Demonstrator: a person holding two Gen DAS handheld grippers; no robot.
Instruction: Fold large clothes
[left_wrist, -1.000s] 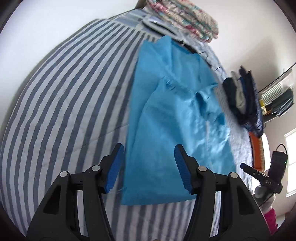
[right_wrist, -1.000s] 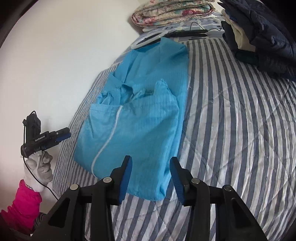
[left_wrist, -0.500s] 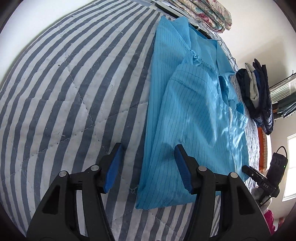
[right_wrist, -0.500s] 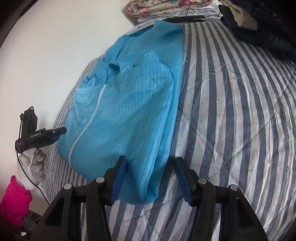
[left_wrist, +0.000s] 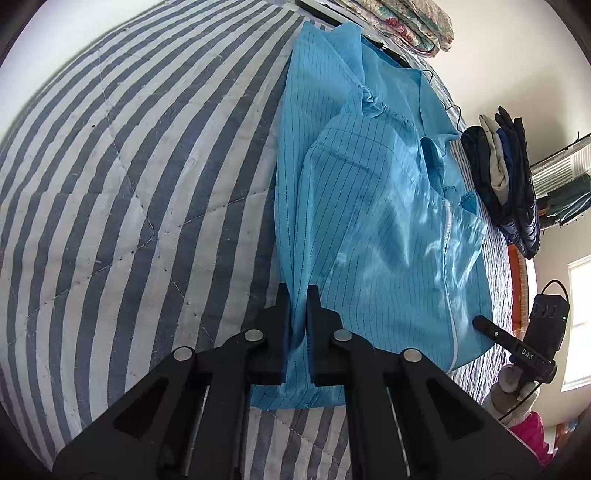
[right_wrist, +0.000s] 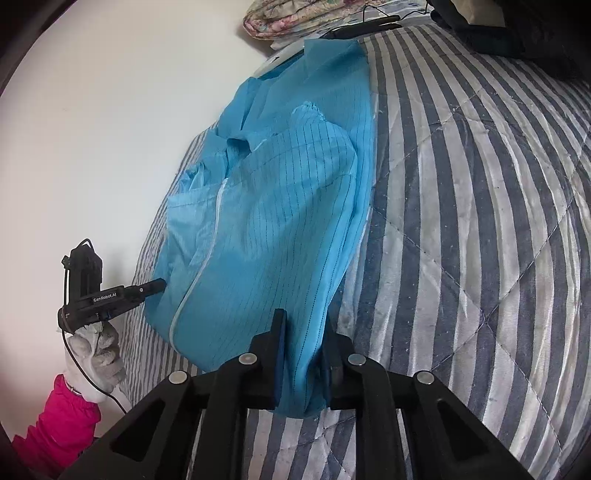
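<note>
Both claws lower since before, left claw (left_wrist: 297, 295) clenched and right claw (right_wrist: 301, 328) closing on blue coat (left_wrist: 388, 221) atop striped quilt (left_wrist: 129, 184).

A bed covered with a quilted blue-and-white striped bedspread (left_wrist: 147, 192) is seen in both wrist views; diagonal stitch lines cross the stripes. Directly on it a bright blue, thin pinstriped garment with a white zip (left_wrist: 376, 229) is laid flat, partly folded, with a gathered cuff turned in on top. Near the far end of the bed a folded floral quilt (left_wrist: 410, 22) is stacked, with a flat white-and-dark object (right_wrist: 280, 55) and a thin black cable (left_wrist: 452, 110) beside it. Toward one side a pile of folded dark navy and grey clothes (left_wrist: 506, 177) is rested on the bedspread.
</note>
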